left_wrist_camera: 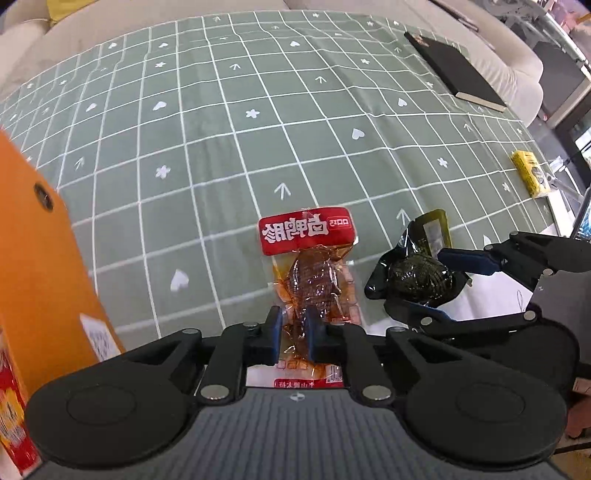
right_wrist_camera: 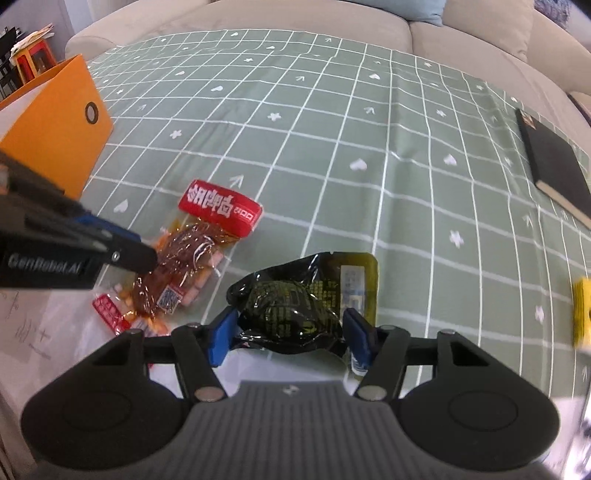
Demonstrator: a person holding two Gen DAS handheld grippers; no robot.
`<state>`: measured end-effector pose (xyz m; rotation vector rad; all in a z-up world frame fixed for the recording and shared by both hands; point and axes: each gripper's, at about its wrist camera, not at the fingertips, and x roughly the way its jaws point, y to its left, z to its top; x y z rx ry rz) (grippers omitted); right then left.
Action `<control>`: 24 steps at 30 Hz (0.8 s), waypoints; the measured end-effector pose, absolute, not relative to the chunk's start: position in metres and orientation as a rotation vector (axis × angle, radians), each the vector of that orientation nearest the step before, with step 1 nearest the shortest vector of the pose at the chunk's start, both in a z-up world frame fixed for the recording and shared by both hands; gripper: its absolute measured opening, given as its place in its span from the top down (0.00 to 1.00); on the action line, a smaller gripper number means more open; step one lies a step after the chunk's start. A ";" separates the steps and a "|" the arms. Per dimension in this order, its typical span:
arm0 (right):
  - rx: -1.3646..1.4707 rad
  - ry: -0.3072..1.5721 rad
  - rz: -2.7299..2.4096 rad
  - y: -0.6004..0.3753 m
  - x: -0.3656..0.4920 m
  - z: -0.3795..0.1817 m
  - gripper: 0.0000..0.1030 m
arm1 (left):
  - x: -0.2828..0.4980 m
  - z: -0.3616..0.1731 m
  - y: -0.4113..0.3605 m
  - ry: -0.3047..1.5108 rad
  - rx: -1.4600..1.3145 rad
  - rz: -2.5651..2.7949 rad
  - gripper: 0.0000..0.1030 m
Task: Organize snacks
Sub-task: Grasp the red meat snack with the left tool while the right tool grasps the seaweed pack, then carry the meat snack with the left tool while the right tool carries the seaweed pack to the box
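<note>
A clear snack packet with a red label and brown meat inside lies flat on the green checked cloth. My left gripper is shut on its near end, the blue pads pinching the film. Just to its right is a glossy black snack packet with a yellow-green back. My right gripper is shut on it, one blue pad against each side. The left wrist view shows the right gripper holding the black packet from the right. The right wrist view shows the left gripper over the red packet.
An orange box stands at the left, with a red printed pack beside it. A black notebook lies at the far right and a yellow packet near the right edge. A beige sofa runs behind.
</note>
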<state>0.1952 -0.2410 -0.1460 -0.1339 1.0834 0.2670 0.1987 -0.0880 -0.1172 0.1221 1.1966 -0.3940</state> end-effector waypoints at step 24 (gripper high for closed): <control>-0.192 0.953 0.372 -0.245 0.163 -0.155 0.31 | 0.168 -0.140 -0.108 1.013 0.095 -0.302 0.51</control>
